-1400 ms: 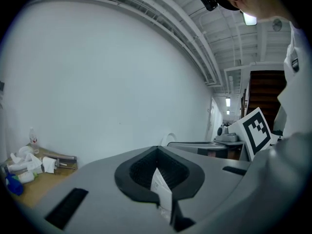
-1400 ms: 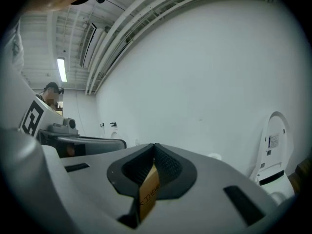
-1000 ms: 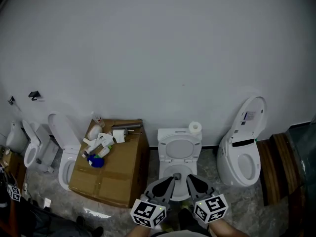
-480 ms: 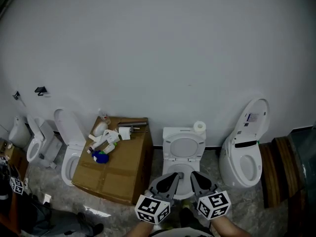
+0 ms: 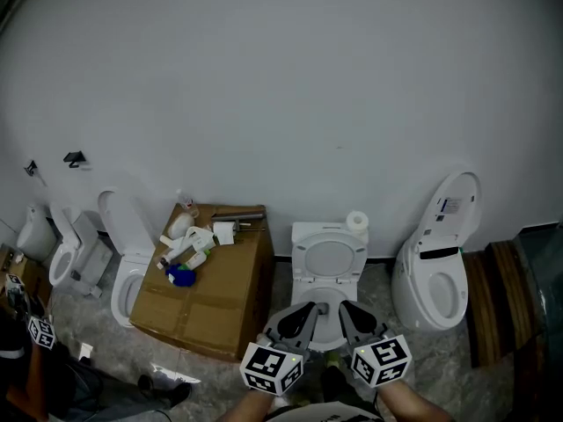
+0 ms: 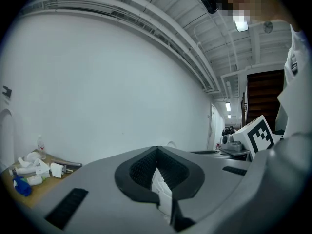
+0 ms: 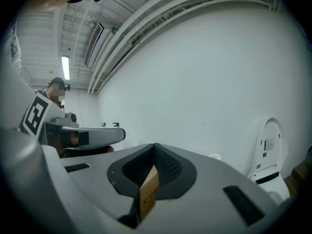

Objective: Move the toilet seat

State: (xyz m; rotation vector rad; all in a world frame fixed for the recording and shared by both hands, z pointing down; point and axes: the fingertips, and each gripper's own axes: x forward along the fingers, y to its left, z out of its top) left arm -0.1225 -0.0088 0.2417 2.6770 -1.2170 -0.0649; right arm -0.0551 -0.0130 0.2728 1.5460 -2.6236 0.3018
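Left tongs (image 5: pixel 303 313), right tongs (image 5: pixel 347 313) nudged right, both clamped, toilet bowl (image 5: pixel 325 328) head view only

Toilet bowl (image 5: pixel 324 327) front partly hidden

Toilet seat (image 5: pixel 327 260): white, matches bowl. Toilet paper roll (image 5: pixel 356 221): white. Cardboard box (image 5: pixel 211 306): brown; blue item (image 5: pixel 180 276) among white clutter near its back-left corner. Wall (image 5: pixel 281 104): plain pale grey. Floor (image 5: pixel 376 290): grey, mottled stone pattern. Left gripper (image 5: pixel 308 309), right gripper (image 5: pixel 345 309): grey jaws, black ribbed pads, cubes with black-and-white square markers. Planks (image 5: pixel 497 297): dark brown.
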